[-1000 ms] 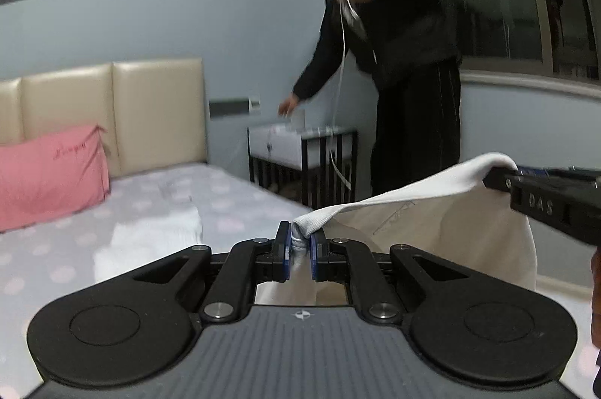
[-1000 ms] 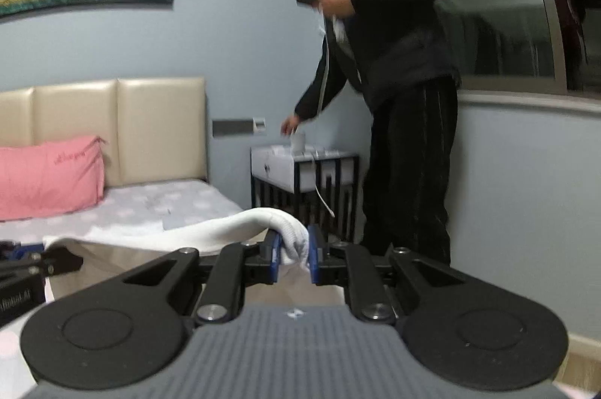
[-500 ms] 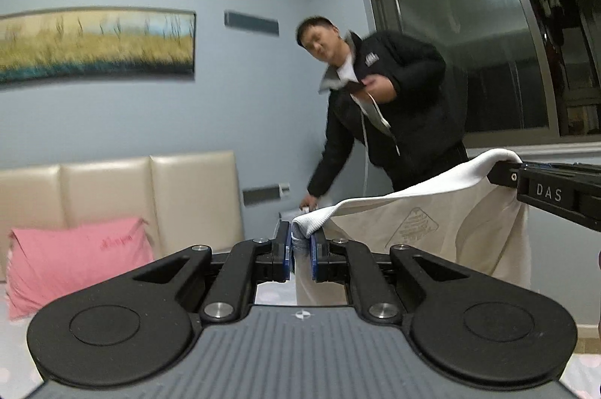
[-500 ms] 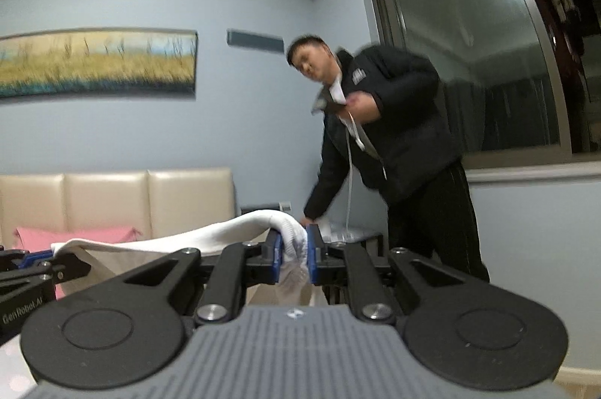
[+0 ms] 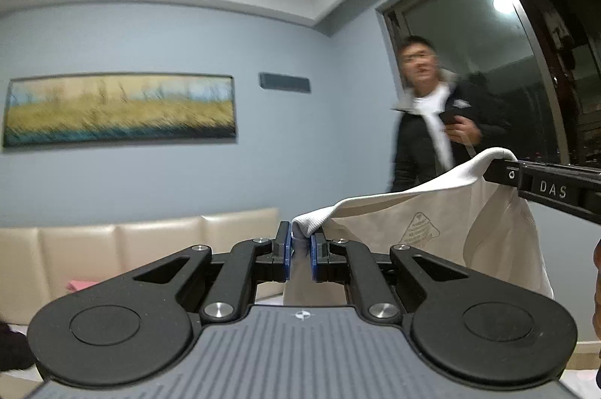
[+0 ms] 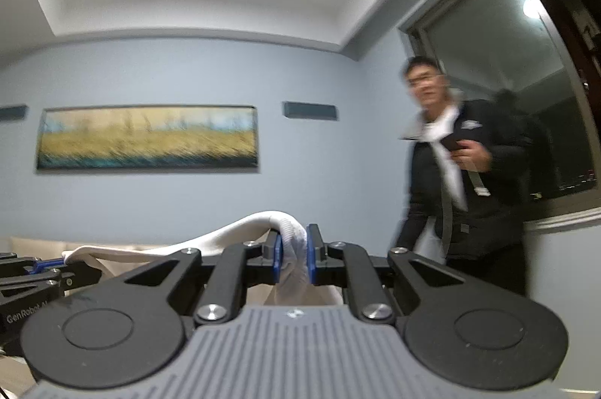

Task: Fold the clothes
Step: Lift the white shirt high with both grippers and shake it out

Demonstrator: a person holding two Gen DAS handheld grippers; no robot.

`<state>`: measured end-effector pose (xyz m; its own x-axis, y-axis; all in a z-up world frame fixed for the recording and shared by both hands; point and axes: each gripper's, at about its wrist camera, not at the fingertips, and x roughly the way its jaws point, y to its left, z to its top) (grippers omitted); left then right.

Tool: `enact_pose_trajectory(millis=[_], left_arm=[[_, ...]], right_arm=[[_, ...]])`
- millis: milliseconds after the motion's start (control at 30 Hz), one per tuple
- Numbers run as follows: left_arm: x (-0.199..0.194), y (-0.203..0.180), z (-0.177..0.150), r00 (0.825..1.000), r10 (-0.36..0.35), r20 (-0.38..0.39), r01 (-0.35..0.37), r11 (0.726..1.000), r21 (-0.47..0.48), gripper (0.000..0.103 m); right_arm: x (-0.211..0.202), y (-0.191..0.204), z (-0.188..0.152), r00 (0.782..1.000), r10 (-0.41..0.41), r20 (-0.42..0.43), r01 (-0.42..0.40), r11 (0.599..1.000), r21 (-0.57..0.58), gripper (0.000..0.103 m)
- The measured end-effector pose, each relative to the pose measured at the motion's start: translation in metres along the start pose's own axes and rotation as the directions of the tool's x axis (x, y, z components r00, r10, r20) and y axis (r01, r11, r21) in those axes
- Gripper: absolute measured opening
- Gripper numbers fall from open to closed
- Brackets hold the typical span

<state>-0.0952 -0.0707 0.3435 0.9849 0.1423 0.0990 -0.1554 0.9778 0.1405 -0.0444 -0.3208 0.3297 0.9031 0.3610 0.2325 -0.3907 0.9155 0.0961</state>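
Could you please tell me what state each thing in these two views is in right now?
Left gripper: shut on the white garment's ribbed edge.
Right gripper: shut on the same edge, further along.
White garment: held up between both grippers, edge sagging, body hanging down, printed label showing.
Person in a black jacket: standing by the window, a dark object in hand.
Window: dark outside, reflecting a ceiling light.

A white garment (image 5: 432,211), blue-padded black grippers, pale blue wall (image 5: 150,181), yellow-and-teal painting (image 5: 120,110).

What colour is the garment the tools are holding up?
The garment is off-white, with a small grey triangular print inside; the left wrist view shows it best.
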Motion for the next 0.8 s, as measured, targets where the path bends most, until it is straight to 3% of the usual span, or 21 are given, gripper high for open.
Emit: enact_pose_trajectory(millis=[300, 467, 633, 800], left_arm=[[-0.088, 0.005, 0.076, 0.983, 0.156, 0.096, -0.167, 0.979, 0.117, 0.008], [-0.123, 0.005, 0.102, 0.968, 0.236, 0.089, -0.248, 0.956, 0.160, 0.008], [-0.113, 0.024, 0.093, 0.953, 0.304, 0.000, -0.300, 0.940, 0.160, 0.008], [-0.071, 0.066, 0.045, 0.936, 0.322, -0.142, -0.307, 0.944, 0.119, 0.008]], right_arm=[[-0.046, 0.050, 0.059, 0.994, 0.108, 0.025, -0.108, 0.994, 0.008, 0.014], [-0.068, 0.074, 0.087, 0.986, 0.167, 0.019, -0.168, 0.986, 0.024, 0.014], [-0.085, 0.098, 0.111, 0.974, 0.226, 0.008, -0.226, 0.973, 0.038, 0.014], [-0.041, 0.126, 0.058, 0.956, 0.267, -0.122, -0.266, 0.964, 0.030, 0.014]])
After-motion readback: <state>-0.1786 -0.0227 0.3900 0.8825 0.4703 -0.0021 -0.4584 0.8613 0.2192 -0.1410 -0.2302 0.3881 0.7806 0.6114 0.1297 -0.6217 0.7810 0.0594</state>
